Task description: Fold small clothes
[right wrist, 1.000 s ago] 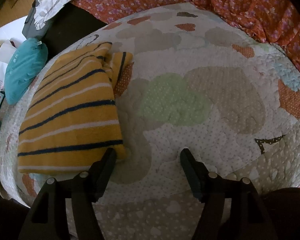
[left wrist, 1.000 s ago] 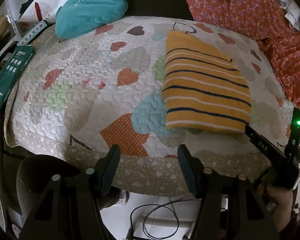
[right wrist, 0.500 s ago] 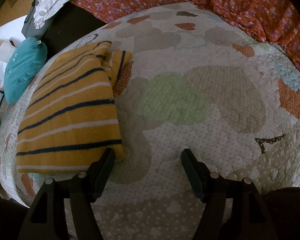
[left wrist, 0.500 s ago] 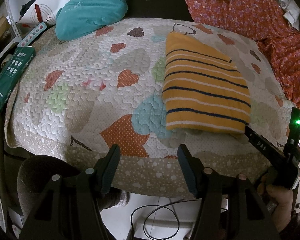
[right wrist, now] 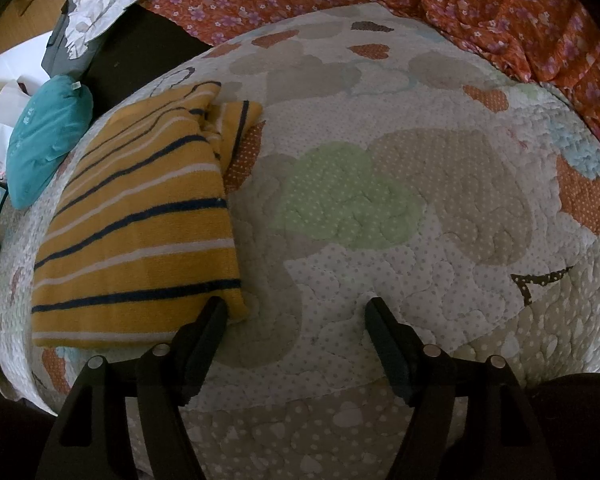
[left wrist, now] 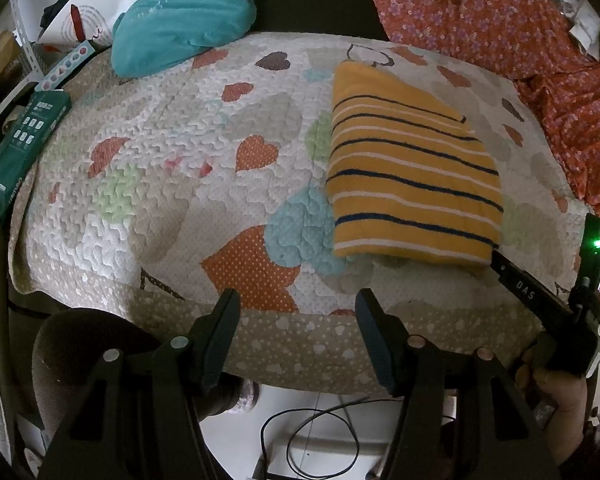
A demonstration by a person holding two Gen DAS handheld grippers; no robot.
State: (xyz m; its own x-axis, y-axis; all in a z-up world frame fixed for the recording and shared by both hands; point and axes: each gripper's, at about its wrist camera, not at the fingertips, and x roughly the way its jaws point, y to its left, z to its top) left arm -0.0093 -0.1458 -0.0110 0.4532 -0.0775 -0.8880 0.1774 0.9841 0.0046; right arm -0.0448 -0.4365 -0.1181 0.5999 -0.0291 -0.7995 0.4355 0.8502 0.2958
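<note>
The garment (left wrist: 412, 176), orange with navy and white stripes, lies folded into a neat block on the quilt (left wrist: 160, 184), right of centre in the left wrist view and at the left of the right wrist view, where a small flap pokes out at its upper right corner. The left gripper (left wrist: 298, 320) hangs over the quilt's near edge at the bottom of its frame, jaws apart and empty, well clear of the garment; it looks parked so as not to disturb the fold. The right gripper (right wrist: 296, 324) also has its jaws apart with nothing between them, its left finger (right wrist: 210, 320) just at the garment's lower right corner, whether touching I cannot tell. That placement suggests either a last nudge to square the block or a release just made. A teal pillow (left wrist: 184, 20) sits at the upper left, out of the way. The fold seems essentially finished.
</note>
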